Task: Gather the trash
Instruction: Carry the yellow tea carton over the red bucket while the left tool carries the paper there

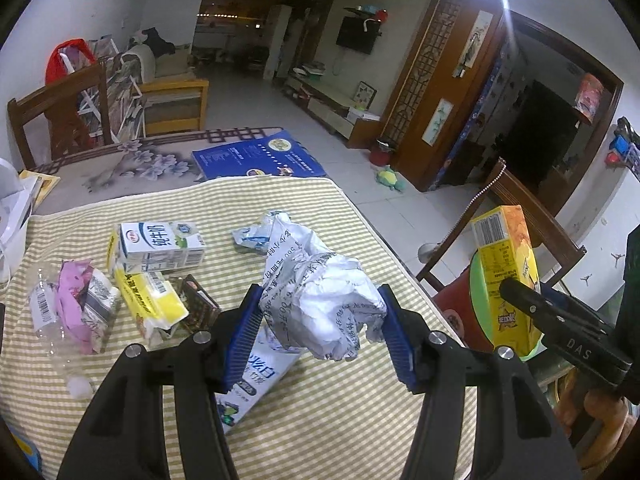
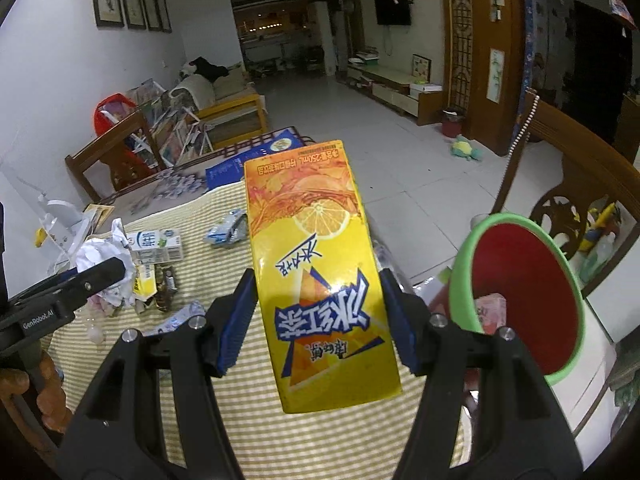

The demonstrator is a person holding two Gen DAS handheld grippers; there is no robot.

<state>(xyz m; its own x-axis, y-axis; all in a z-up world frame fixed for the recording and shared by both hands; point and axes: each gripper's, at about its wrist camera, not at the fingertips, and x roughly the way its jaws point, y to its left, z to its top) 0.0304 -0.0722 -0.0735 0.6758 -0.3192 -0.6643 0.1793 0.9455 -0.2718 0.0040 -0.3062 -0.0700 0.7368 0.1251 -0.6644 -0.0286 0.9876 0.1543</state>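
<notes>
My left gripper (image 1: 320, 328) is shut on a crumpled ball of printed white paper (image 1: 324, 296), held above the striped tablecloth (image 1: 340, 420). My right gripper (image 2: 316, 320) is shut on a yellow lemon-tea carton (image 2: 316, 272), held upright above the table's right edge. The carton also shows in the left wrist view (image 1: 504, 264). A red bin with a green rim (image 2: 520, 292) stands just right of the carton, with a pink scrap inside. The paper ball shows at the left of the right wrist view (image 2: 102, 250).
On the cloth lie a milk carton (image 1: 160, 246), a yellow pack (image 1: 148, 300), a pink wrapper in clear plastic (image 1: 76, 304), a crushed foil pouch (image 1: 252, 236) and a flat white-blue pouch (image 1: 256, 380). A blue book (image 1: 256, 156) lies beyond. Wooden chairs (image 2: 568, 168) flank the table.
</notes>
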